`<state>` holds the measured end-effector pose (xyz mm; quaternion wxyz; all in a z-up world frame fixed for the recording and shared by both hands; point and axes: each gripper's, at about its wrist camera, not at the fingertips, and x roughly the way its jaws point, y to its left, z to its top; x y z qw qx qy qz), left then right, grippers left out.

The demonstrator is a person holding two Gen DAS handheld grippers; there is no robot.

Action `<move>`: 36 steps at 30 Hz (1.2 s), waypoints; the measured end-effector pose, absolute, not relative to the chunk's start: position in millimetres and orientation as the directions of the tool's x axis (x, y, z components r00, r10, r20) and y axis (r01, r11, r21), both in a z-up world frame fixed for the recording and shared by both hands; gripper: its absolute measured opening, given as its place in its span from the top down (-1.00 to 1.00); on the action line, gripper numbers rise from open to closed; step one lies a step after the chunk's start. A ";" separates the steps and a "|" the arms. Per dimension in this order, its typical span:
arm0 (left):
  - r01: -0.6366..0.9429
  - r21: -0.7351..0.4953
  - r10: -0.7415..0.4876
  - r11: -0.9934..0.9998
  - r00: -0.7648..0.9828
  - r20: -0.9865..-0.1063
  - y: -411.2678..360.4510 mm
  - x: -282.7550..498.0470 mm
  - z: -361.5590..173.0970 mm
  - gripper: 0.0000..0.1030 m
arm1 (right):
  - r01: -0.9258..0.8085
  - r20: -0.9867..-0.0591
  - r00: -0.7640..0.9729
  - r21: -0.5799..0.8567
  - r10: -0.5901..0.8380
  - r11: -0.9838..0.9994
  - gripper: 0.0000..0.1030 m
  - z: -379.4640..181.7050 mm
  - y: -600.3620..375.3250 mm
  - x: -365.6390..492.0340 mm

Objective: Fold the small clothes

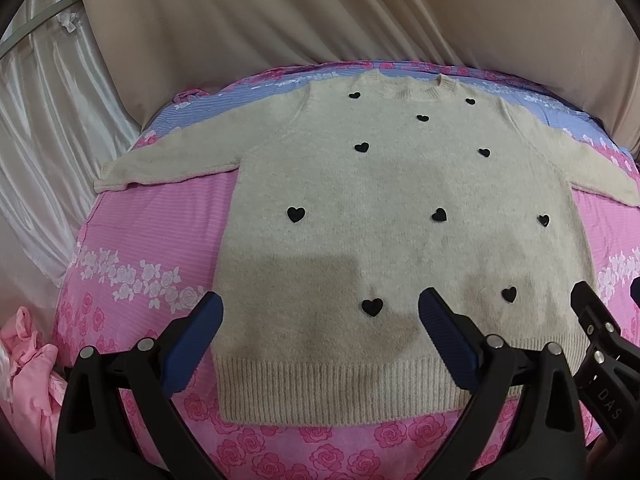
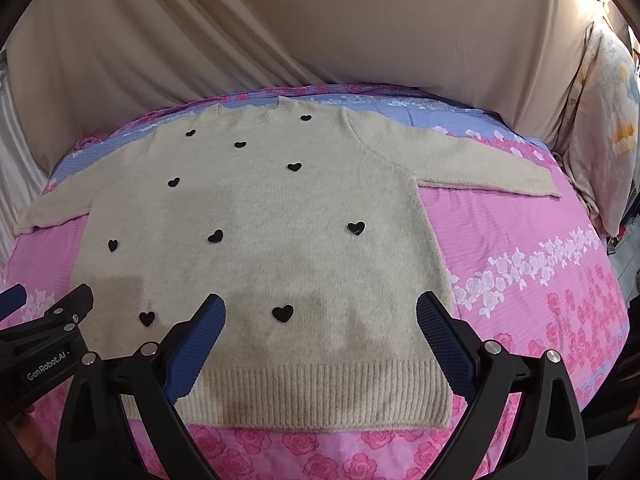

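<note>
A small cream-beige fuzzy knit sweater (image 1: 400, 208) (image 2: 256, 216) is laid flat and face up on the pink rose-patterned bedsheet (image 1: 152, 232) (image 2: 520, 220), fully unfolded. Its front is dotted with small black hearts (image 1: 296, 214) (image 2: 356, 227). The ribbed hem (image 1: 360, 388) (image 2: 320, 396) is turned toward the cameras, and the ribbed round neckline (image 1: 412, 90) (image 2: 248, 114) lies at the far side. Both sleeves are spread outward to the sides, the left sleeve (image 1: 168, 160) and the right sleeve (image 2: 500, 164) lying flat on the sheet.

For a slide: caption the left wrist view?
Open left gripper above hem of flat cream sweater on pink floral sheet.
</note>
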<state>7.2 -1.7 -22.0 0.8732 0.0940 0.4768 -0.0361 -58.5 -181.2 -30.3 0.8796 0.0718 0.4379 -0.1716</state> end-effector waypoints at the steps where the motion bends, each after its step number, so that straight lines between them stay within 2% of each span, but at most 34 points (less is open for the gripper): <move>1: 0.152 0.130 0.027 0.980 0.542 -0.840 -1.8 7.4 -22.1 -0.86 | 0.365 -0.795 0.558 -0.024 -0.239 0.931 -0.84 -30.3 -181.0 -58.6; 28: 0.145 0.137 0.042 0.980 0.521 -0.852 -4.0 10.6 -32.8 -0.87 | 0.367 -0.822 0.529 -0.001 -0.210 0.930 -0.84 -40.8 -196.5 -48.0; 36: 0.138 0.141 0.055 0.980 0.493 -0.868 -23.5 20.3 -39.6 -0.87 | 0.456 -0.821 0.493 -0.036 -0.287 0.889 -0.84 -41.2 -252.6 -39.7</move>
